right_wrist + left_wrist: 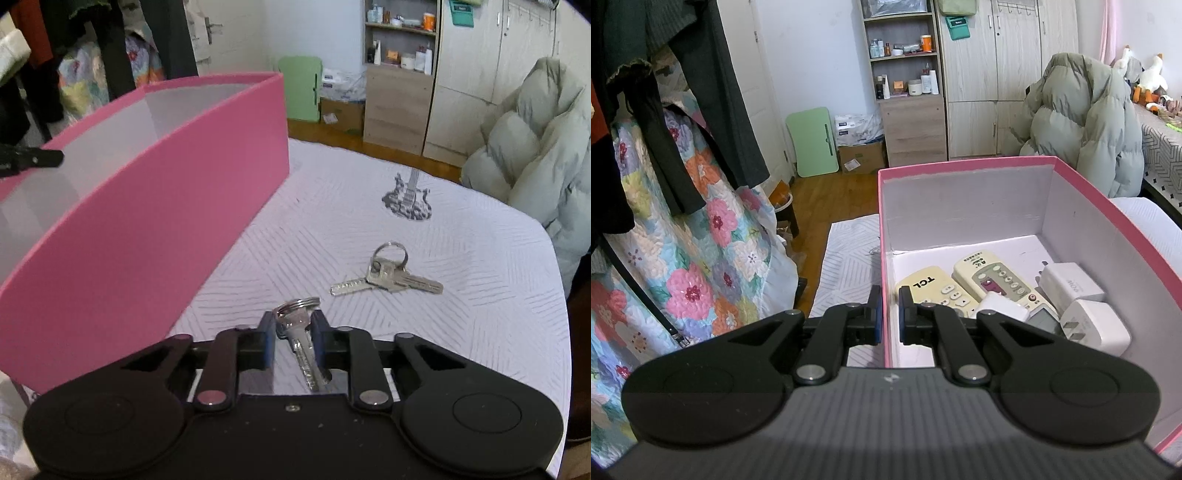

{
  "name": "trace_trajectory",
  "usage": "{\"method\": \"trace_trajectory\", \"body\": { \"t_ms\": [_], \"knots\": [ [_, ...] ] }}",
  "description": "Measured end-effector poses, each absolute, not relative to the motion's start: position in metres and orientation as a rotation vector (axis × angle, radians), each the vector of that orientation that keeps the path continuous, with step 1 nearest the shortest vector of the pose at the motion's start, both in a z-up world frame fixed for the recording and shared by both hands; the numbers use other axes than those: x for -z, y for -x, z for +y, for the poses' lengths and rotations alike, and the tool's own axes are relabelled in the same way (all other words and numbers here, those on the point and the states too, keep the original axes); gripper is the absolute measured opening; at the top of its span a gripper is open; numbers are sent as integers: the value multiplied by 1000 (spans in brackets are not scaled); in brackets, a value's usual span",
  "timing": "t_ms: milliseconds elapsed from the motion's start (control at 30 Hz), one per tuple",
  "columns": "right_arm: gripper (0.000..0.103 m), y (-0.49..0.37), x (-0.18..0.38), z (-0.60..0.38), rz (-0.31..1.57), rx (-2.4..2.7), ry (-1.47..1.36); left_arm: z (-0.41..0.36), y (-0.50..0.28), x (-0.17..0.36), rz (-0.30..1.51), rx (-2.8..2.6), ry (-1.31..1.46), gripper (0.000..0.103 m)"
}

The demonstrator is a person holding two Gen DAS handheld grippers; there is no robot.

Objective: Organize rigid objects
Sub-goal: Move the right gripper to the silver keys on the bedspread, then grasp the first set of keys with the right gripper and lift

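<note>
Right wrist view: a white quilted bedspread with grey chevron stitching point(461, 266) and a printed guitar motif point(406, 199) covers the surface, in a room with wooden flooring, a pale wood wardrobe point(491, 74) and a grey-green puffer jacket point(535, 155). The right gripper point(293, 332) has its jaws clamped on a silver key with a ring point(295, 321); a second silver key bunch point(388, 280) lies nearby on the spread. The left gripper point(889, 314) pinches the side wall of the pink cardboard box point(997, 164), which holds two cream remote controls point(993, 277) and white plug adapters point(1093, 325), partly hidden behind the fingers.
</note>
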State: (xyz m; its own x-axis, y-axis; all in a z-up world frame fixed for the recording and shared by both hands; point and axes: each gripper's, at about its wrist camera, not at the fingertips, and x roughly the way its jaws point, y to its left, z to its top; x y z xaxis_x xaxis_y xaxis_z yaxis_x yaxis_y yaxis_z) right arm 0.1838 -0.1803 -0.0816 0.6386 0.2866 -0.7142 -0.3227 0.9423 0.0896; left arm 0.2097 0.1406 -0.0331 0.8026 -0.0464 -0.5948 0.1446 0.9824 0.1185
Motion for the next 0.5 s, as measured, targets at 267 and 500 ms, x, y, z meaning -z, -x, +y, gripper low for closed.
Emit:
{"method": "trace_trajectory", "body": {
  "t_ms": [267,500],
  "knots": [
    [3,-176,72,-191,788,-335,-39,141,-210,33,632,102,-162,6],
    [3,-173,60,-209,749,-346,-172,141,-210,33,632,102,-162,6]
  ]
}}
